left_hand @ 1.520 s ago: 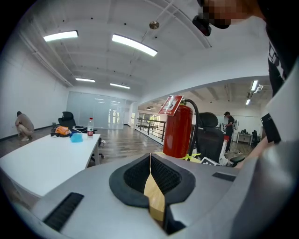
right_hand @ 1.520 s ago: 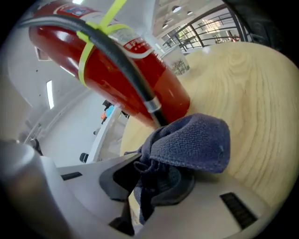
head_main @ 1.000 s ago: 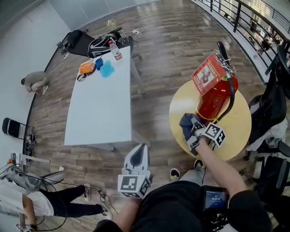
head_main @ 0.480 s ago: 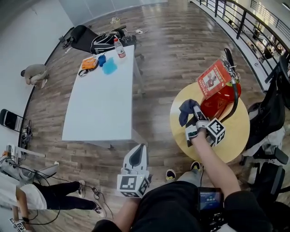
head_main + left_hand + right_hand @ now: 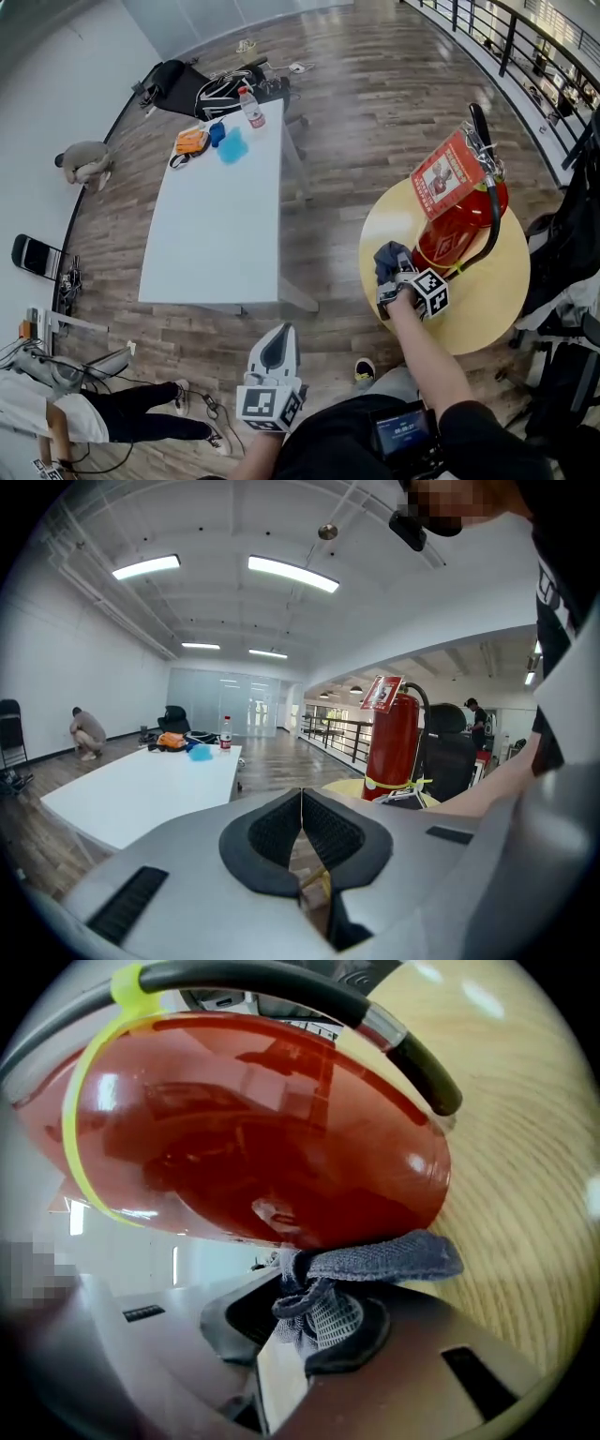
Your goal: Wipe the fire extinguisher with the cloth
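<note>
**Cloth pressed low on the extinguisher**

The right gripper (image 5: 309, 1321) is clamped on a bunched grey-blue cloth (image 5: 380, 1258). The wad is pushed against the lower red body of the fire extinguisher (image 5: 457, 223), which stands upright on the round yellow table (image 5: 487, 314). Pinching it bunched gives a pad to rub with, I'd guess. The left gripper (image 5: 302, 822) has its jaws together on nothing, parked off the table, probably just out of the way.

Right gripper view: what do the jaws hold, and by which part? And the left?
The right gripper pinches the grey-blue cloth by a bunched fold, against the fire extinguisher. The left gripper is shut on nothing.
</note>
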Demonstrator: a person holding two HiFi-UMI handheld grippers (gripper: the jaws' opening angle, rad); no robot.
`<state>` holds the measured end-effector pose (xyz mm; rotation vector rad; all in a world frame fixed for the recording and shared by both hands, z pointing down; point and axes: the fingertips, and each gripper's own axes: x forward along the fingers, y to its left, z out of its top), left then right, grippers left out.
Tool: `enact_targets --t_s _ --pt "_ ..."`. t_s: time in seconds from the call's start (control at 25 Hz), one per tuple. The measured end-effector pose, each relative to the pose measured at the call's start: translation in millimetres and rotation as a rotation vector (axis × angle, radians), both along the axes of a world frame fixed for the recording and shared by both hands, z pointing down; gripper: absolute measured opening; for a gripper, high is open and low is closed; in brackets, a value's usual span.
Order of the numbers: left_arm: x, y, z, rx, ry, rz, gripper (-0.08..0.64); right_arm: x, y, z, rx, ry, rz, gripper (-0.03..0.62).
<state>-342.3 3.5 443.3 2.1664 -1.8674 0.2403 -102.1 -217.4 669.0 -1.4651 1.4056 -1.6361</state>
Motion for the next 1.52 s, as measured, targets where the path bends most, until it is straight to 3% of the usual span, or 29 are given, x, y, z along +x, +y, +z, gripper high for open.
enact_targets --t_s 0.12,0.36,0.52,0.84,1.04,1.2,1.52 --pt "1 -4 1 0.000 -0.010 0.007 0.023 0 -3 -7 -0.015 0.018 0.010 0.077" --pt "18 -6 -3 0.005 -0.006 0.050 0.023 4 22 22 -0.086 0.084 -0.137 0.077" --pt "25 -9 -7 0.016 -0.011 0.075 0.023 5 15 -2 -0.117 -0.042 0.005 0.077" --pt "34 -13 -3 0.024 -0.002 0.104 0.023 3 -1 -217 0.306 -0.183 0.081 0.077" --pt "45 -14 -11 0.052 0.011 0.132 0.023 4 6 -302 0.446 -0.264 0.061 0.077" --pt "49 -21 -14 0.078 0.020 0.149 0.023 1 13 -307 0.477 -0.203 -0.035 0.077" --pt "71 -38 -20 0.083 0.043 0.197 0.023 24 41 -282 0.394 -0.108 -0.219 0.077"
